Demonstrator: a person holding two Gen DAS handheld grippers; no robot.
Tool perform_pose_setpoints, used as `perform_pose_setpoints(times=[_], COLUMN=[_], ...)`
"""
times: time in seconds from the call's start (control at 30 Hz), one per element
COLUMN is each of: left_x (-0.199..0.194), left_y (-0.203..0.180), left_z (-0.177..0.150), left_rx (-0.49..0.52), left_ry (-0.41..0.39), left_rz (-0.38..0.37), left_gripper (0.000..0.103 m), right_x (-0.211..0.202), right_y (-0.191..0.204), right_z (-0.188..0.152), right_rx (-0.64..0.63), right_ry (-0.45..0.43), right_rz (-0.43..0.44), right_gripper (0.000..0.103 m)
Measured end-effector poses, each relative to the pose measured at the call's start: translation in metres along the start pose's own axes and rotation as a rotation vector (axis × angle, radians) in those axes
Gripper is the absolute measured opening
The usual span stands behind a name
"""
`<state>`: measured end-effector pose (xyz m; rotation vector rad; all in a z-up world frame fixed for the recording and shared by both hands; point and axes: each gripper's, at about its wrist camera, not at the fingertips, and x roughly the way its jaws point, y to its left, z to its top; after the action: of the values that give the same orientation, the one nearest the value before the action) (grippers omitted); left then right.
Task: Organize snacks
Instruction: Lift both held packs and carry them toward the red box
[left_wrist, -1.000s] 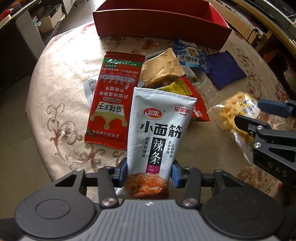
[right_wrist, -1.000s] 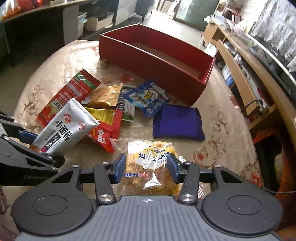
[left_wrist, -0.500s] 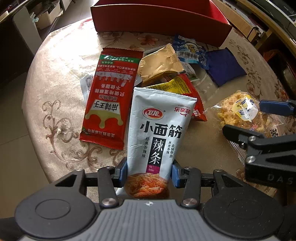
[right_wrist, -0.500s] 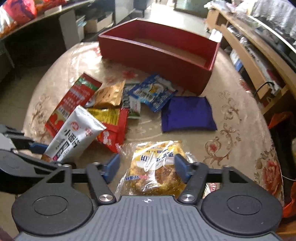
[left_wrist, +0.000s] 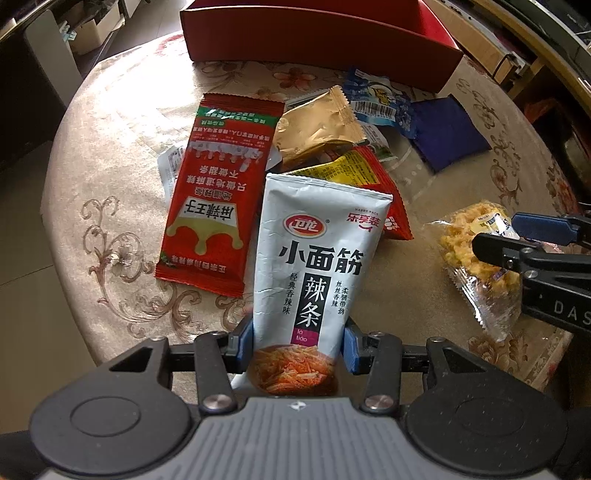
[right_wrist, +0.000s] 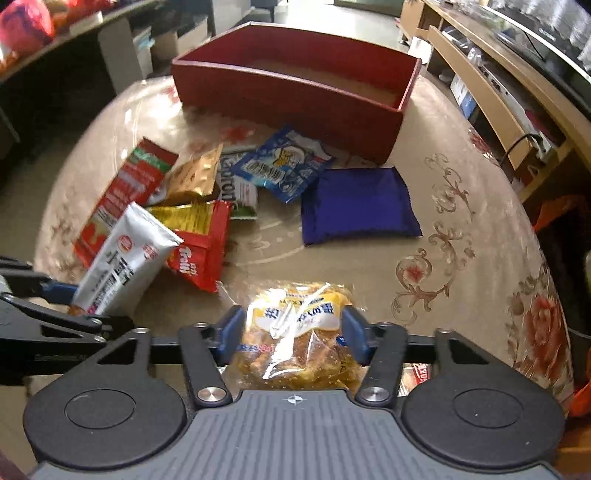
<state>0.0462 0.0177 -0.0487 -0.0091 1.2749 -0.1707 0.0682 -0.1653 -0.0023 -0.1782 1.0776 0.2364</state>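
Observation:
My left gripper (left_wrist: 297, 343) is shut on the lower end of a white spicy-strip packet (left_wrist: 317, 258), which stands up above the table. In the right wrist view that packet (right_wrist: 125, 262) leans at the left, above the left gripper (right_wrist: 55, 291). My right gripper (right_wrist: 295, 332) is shut on a clear bag of yellow fried snack (right_wrist: 299, 354), its blue pads pressing both sides. The left wrist view shows the right gripper (left_wrist: 498, 236) on this bag (left_wrist: 465, 236) at the right edge. An open red box (right_wrist: 288, 96) stands at the table's far side.
Loose on the round patterned table lie a long red packet (left_wrist: 218, 195), a gold packet (left_wrist: 317, 129), a red-and-yellow packet (left_wrist: 369, 177), a blue-white packet (left_wrist: 380, 103) and a dark blue pouch (left_wrist: 447, 133). The table edge curves away at the left. Shelves stand at the right.
The right gripper's fingers spread wider around the clear bag half a second ago and have closed on it again; the right hand shifted and rolled a little. The left gripper and its packet kept still.

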Motion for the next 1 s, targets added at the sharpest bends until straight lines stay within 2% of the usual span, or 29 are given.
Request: perform_pose_setpoints(times=[0.07, 0.13, 0.17, 0.27, 0.33, 0.4, 0.47, 0.57, 0.6, 0.7, 1.0], left_x=[-0.001, -0.001, -0.001, -0.001, -0.001, -0.001, -0.001, 0.0, 0.0, -0.001, -0.02], left_y=[0.0, 0.0, 0.001, 0.0, -0.002, -0.003, -0.003, -0.004, -0.005, -0.008, -0.015], left_z=[-0.001, -0.001, -0.001, -0.002, -0.002, -0.002, -0.002, -0.002, -0.002, -0.004, -0.015], left_rx=[0.001, 0.001, 0.0, 0.003, 0.008, 0.011, 0.014, 0.017, 0.023, 0.032, 0.041], left_ry=[0.003, 0.006, 0.007, 0.007, 0.007, 0.006, 0.004, 0.005, 0.006, 0.003, -0.05], left_rz=[-0.008, -0.016, -0.017, -0.017, -0.012, -0.009, -0.009, -0.006, -0.001, 0.014, 0.017], left_gripper=[0.046, 0.046, 0.046, 0.046, 0.046, 0.046, 0.046, 0.046, 0.046, 0.046, 0.045], right_x=[-0.001, -0.002, -0.003, -0.002, 0.008, 0.021, 0.03, 0.033, 0.03, 0.025, -0.001], right_y=[-0.001, -0.003, -0.003, -0.004, -0.004, 0.005, 0.017, 0.027, 0.027, 0.023, 0.033], right_z=[-0.001, -0.002, -0.003, -0.005, -0.004, -0.004, -0.005, -0.008, -0.009, -0.012, -0.028], right_rx=[0.011, 0.016, 0.016, 0.009, 0.005, -0.049, -0.124, -0.182, -0.18, -0.155, -0.135], right_ry=[-0.003, 0.009, 0.008, 0.009, 0.048, 0.076, 0.072, 0.068, 0.062, 0.057, -0.007], right_rz=[0.004, 0.015, 0.0, -0.048, -0.037, -0.06, -0.108, -0.135, -0.13, -0.117, -0.125], right_gripper=[0.056, 0.075, 0.088, 0.09, 0.092, 0.097, 0.097, 0.089, 0.084, 0.081, 0.078])
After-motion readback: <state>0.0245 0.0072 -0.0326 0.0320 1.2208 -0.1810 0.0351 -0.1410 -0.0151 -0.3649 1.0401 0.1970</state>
